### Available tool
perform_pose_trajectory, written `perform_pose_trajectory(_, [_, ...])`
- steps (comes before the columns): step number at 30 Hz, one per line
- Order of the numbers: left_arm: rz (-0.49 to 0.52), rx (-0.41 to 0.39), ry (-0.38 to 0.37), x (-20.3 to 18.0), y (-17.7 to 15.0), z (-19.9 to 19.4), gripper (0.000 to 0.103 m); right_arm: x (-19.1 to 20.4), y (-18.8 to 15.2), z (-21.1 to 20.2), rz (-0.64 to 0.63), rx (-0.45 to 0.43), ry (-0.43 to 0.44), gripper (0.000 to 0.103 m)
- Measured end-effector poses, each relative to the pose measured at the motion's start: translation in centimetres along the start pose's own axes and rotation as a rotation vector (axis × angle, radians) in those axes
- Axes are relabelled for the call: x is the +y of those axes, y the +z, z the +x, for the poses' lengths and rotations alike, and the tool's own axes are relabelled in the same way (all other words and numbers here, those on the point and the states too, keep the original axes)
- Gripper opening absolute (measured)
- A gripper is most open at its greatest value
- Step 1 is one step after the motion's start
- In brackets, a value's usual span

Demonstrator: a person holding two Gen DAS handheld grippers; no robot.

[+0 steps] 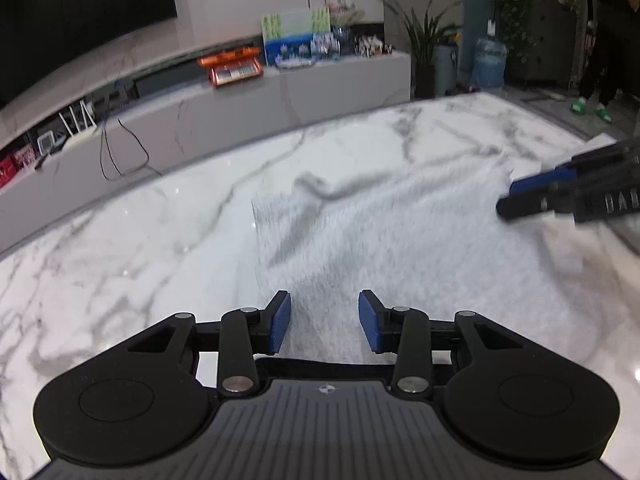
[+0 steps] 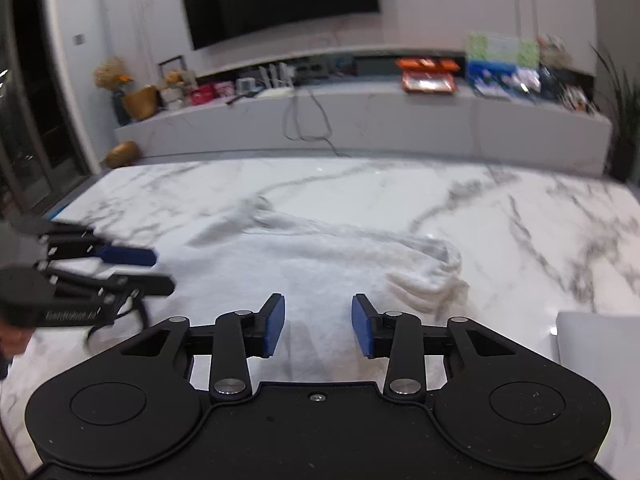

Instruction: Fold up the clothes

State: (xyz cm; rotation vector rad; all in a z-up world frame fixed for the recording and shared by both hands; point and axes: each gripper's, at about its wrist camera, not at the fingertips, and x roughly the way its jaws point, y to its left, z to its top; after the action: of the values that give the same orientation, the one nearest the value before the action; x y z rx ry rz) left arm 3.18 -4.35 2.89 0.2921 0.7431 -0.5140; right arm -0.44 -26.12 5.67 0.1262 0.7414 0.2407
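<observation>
The white cloth (image 1: 400, 232) lies spread mid-frame on the marble table (image 1: 120, 248), probably laid flat for folding. Left gripper (image 1: 324, 320) and right gripper (image 2: 318, 326) hang above it, jaws parted, empty.

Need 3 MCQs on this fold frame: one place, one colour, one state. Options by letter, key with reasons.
1. Where does the white garment lie?
A. On the marble table
B. On the TV bench
C. On the floor

2. What colour are the pads on the fingers?
A. Red
B. Blue
C. Green

3. What is between the left gripper fingers?
A. Gripped cloth
B. A hanger
C. Nothing, they stand open

Key:
1 A, the cloth is spread on the veined tabletop.
2 B, blue pads show in both wrist views.
3 C, there is a clear gap, with the garment lying beneath.
</observation>
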Motion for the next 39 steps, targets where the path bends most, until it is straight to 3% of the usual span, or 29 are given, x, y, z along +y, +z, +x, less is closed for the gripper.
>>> perform_pose_trajectory(9, [-0.064,0.027,-0.008,1.5,0.8,2.3,0.036,-3.6,1.4,3.1,0.113,-0.017,-0.047,0.041])
perform_pose_trajectory(15, [-0.045,0.016,0.003,1.4,-0.2,2.2,0.036,-4.2,0.7,4.8,0.095,0.01,-0.043,0.041])
perform_pose_trajectory(22, [-0.053,0.019,0.006,1.6,0.0,1.9,0.037,-2.2,1.1,5.4,-0.037,0.054,-0.12,0.041])
perform_pose_trajectory(24, [-0.055,0.014,0.022,1.5,0.2,1.6,0.039,-2.3,1.2,5.1,-0.021,0.05,-0.116,0.041])
perform_pose_trajectory(25, [-0.056,0.011,0.03,1.5,0.3,1.4,0.046,-2.5,1.3,4.8,-0.01,0.044,-0.113,0.042])
perform_pose_trajectory(26, [-0.057,0.009,0.038,1.5,0.4,1.3,0.053,-2.6,1.4,4.3,0.008,0.023,-0.11,0.045])
perform_pose_trajectory(30, [-0.077,-0.017,0.071,1.5,0.7,0.6,0.06,-3.1,1.7,2.3,0.098,-0.056,-0.095,0.066])
perform_pose_trajectory(39, [-0.182,0.002,0.082,2.4,1.0,0.8,0.063,-4.6,0.3,1.0,0.217,-0.055,-0.209,0.073])
